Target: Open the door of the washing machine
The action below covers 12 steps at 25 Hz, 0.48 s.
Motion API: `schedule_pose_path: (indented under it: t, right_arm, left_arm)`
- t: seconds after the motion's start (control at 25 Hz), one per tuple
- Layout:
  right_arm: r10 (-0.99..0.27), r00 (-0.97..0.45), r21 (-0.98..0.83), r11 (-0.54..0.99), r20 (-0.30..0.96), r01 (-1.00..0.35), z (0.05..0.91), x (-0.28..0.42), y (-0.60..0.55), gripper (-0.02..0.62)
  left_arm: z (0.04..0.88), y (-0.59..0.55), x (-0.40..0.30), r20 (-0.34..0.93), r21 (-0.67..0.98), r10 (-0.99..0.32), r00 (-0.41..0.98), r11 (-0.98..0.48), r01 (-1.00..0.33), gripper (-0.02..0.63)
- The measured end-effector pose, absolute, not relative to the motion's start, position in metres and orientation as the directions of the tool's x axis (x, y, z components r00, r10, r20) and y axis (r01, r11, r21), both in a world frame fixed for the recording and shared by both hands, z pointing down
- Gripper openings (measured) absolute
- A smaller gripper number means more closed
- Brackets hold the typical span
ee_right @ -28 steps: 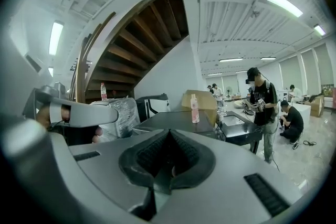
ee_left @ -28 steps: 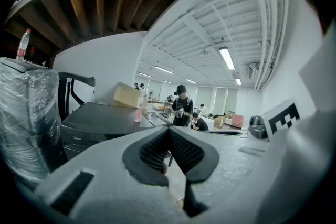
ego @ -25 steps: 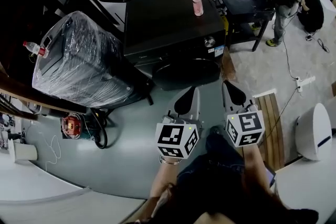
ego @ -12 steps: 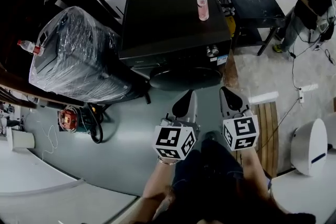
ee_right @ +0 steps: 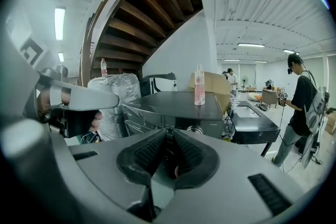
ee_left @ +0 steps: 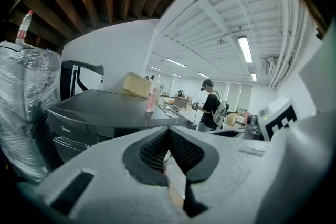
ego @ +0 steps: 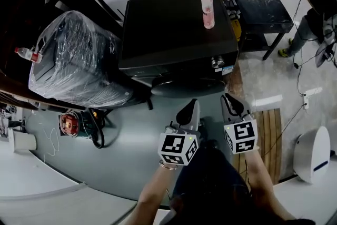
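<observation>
Left gripper (ego: 190,107), head view: held low, just short of the washing machine (ego: 174,23) front, its tips aimed at the round door (ego: 187,87), which is closed.
Right gripper (ego: 233,104), head view: beside the left one, off the door's right edge and below the knob (ego: 217,62); neither tool touches the machine.
Machine top, head view: a pink bottle (ego: 208,8) stands upright near the right rear corner.
Left gripper (ee_left: 168,131), left gripper view: jaws clenched tip to tip, nothing in them; the washing machine (ee_left: 100,110) lies ahead and to the left.
Right gripper (ee_right: 169,136), right gripper view: jaws parted by a narrow slit and empty; they have just been opening. The knob (ee_right: 195,129) shows right above the tips; the door is hidden behind the jaws.
Step in hand: approach to the door, as I judge it.
Doing it well: I cannot make out the handle, so find the recess on the door rim first, widen the right jaws enough to hook it, then pull along the hinge's arc and not straight out. Keep the pull smooth so the bottle stays upright.
Change from earlier: both grippers have drawn nearer to the machine front and sit lower; the bottle stands where it stood.
</observation>
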State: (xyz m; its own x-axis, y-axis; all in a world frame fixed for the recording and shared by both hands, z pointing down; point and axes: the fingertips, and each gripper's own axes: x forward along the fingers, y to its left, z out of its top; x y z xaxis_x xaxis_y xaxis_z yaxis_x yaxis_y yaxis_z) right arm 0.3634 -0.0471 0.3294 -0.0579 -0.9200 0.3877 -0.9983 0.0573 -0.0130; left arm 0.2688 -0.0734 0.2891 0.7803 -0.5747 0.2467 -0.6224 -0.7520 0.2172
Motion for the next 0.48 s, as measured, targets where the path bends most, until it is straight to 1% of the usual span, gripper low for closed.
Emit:
schedule_pose_path:
  t: [0.2,0.48]
  right_arm:
    - [-0.907,-0.058,0.024,0.075,0.418,-0.997,0.351,0.372,-0.069,0.040]
    - [-0.887,-0.095,0.052,0.133,0.451,-0.990,0.381,0.374,-0.101,0.058]
  left_arm:
    - [0.309,-0.094,0.287,0.258,0.230,-0.538,0.802,-0.772,-0.592,0.014]
    - [0.335,-0.123,0.312,0.275,0.217,-0.492,0.826,-0.805,-0.552,0.014]
